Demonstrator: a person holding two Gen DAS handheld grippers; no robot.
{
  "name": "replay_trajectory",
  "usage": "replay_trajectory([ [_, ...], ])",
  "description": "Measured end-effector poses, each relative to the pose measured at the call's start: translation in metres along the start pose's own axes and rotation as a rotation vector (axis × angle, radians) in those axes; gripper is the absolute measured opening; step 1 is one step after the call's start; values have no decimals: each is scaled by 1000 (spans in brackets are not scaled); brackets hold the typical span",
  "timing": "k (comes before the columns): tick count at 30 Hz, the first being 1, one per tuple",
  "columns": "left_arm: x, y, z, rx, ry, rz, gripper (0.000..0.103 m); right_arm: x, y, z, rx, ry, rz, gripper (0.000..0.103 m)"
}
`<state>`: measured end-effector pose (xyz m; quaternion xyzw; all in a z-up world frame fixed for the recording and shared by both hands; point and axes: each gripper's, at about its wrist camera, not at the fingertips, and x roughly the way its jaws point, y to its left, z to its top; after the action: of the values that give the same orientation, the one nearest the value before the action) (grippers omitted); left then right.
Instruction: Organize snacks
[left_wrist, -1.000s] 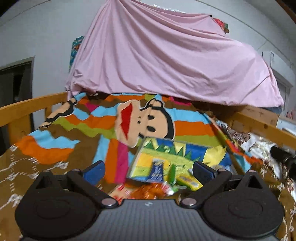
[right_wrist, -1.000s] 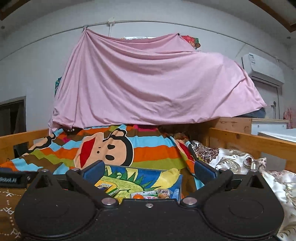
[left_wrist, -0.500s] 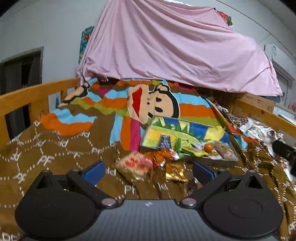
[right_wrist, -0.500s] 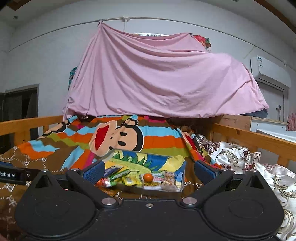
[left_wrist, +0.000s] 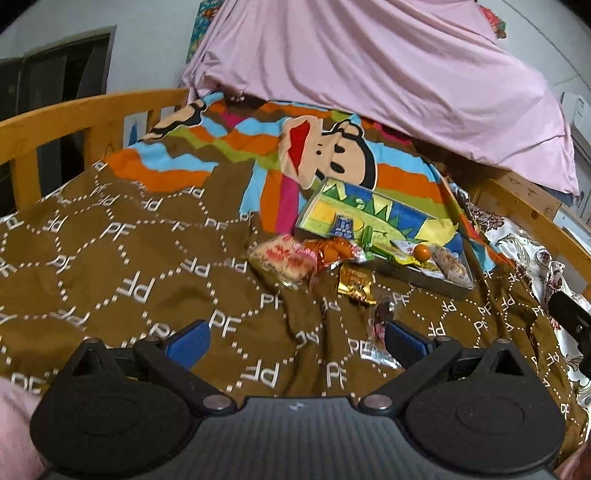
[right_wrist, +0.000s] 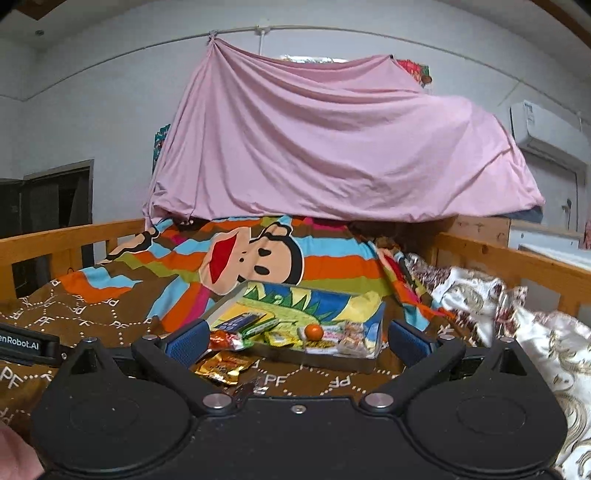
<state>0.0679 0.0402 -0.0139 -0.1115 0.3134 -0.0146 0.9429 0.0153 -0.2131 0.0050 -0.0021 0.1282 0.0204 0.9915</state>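
Left gripper (left_wrist: 293, 345) dropped toward blanket (left_wrist: 110, 258); both grippers' fingers wide apart, empty.

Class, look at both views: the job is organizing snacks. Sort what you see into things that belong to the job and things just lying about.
Belongs to the job:
- shallow grey tray with cartoon lining
- small orange fruit
- gold foil snack packet
- pale rice-cracker bag with red print
- open left claw
- open right claw

Just lying about:
- brown "PF" patterned blanket
- pink draped sheet
- wooden bed rail
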Motion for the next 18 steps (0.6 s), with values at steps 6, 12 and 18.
replay_trajectory([
  [6, -12, -9, 2, 2, 6, 38, 103, 1, -3, -1, 20, 24, 31, 102],
  [12, -17, -28, 16, 49, 39, 89, 103, 7, -10, -2, 44, 87, 78, 102],
  [18, -19, -44, 43, 62, 102, 178, 103, 20, -13, -8, 42, 132, 131, 102],
])
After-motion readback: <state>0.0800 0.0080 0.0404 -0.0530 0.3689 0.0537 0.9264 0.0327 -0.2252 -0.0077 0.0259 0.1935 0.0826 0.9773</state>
